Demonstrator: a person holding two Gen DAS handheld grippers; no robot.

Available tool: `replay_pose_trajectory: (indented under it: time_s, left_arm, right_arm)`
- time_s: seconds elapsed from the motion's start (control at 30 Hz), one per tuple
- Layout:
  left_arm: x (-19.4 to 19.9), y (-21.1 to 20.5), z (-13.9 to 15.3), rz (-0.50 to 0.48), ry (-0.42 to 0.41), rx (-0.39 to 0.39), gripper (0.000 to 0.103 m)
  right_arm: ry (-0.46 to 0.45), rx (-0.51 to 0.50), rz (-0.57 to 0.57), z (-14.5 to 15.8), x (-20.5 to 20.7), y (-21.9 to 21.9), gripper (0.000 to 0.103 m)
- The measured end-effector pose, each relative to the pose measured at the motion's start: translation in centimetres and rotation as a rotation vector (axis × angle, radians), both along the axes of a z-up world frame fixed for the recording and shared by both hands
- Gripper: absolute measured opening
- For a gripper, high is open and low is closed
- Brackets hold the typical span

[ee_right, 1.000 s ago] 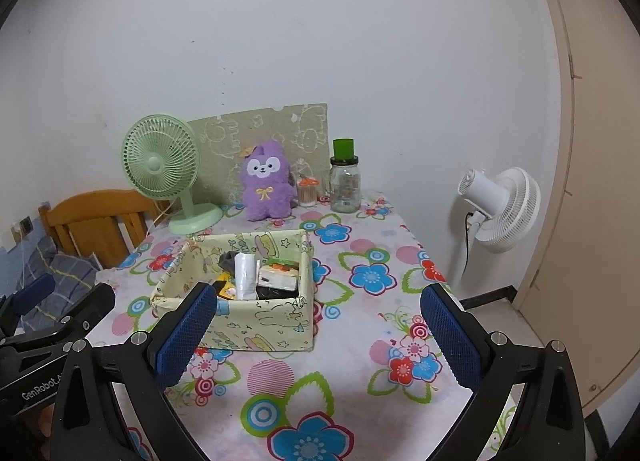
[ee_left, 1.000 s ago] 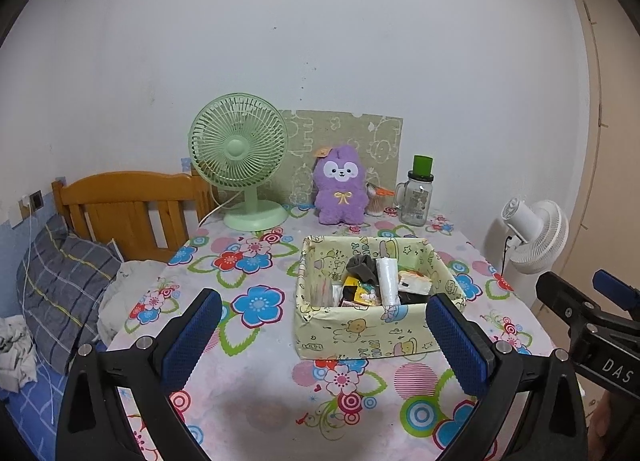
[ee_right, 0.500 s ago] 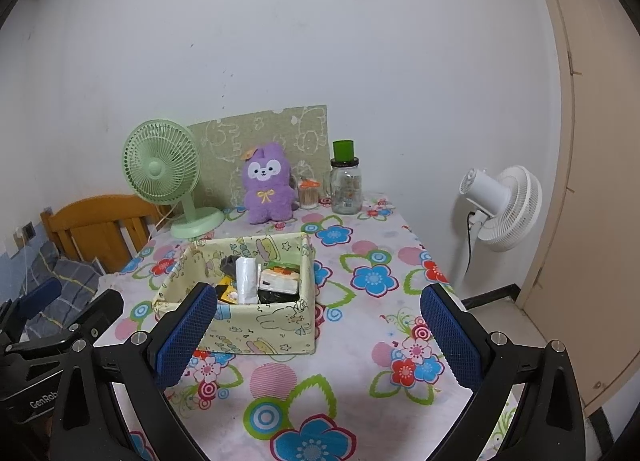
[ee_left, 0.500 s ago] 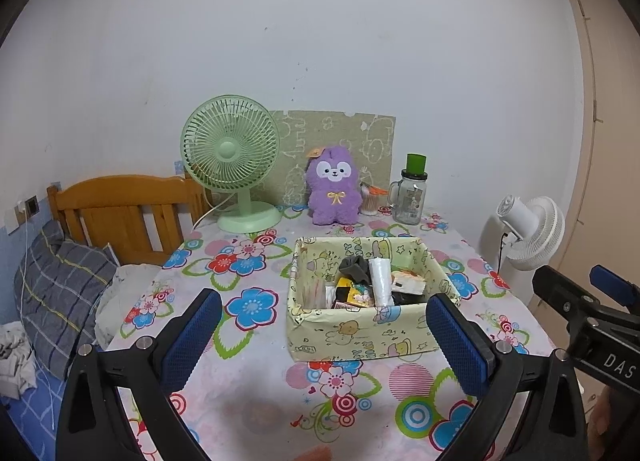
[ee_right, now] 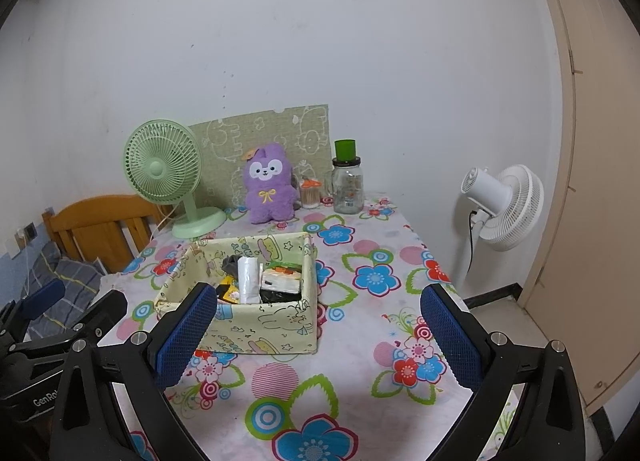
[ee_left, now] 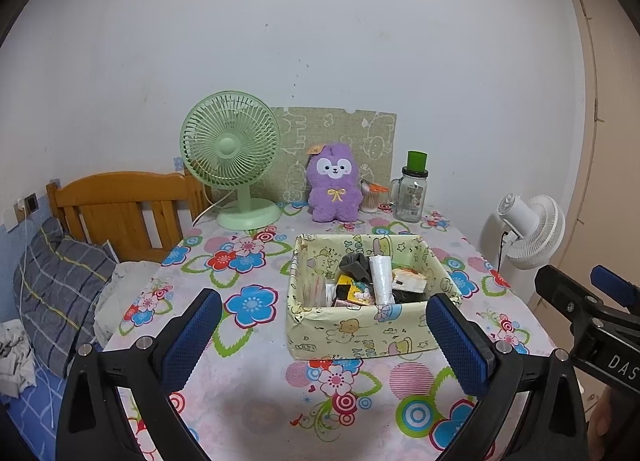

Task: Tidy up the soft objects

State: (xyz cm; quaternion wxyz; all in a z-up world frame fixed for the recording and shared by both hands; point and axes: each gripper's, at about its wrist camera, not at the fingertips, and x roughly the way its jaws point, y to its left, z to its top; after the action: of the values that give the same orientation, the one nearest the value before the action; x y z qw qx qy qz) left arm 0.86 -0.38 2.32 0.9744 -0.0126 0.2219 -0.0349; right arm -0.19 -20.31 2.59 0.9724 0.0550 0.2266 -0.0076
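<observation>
Nearest, the left claw (ee_left: 322, 335) hangs over the near edge of the table (ee_left: 256, 393), its blue pads spread wide with nothing between them. The right claw (ee_right: 318, 333) hovers beside it over the same edge, likewise released and empty. Just past both, toward the middle of the table, sits a pale yellow fabric box (ee_left: 360, 335) holding a jumble of small items, a white roll (ee_left: 380, 281) standing among them. Well beyond it, along the far edge against the wall, the purple plush toy (ee_left: 334, 183) sits upright, between a green fan (ee_left: 232, 153) toward the far left corner and a glass jar (ee_left: 412, 193) with a green lid.
</observation>
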Motion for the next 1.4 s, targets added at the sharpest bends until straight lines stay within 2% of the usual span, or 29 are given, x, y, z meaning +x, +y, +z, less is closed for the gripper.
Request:
replay_pose_trajectory:
  time_s: [1.4]
  left_arm:
    - [0.22, -0.08, -0.19, 0.006, 0.007, 0.002, 0.103]
  right_arm:
    - [0.003, -0.008, -0.010, -0.11, -0.06, 0.26, 0.103]
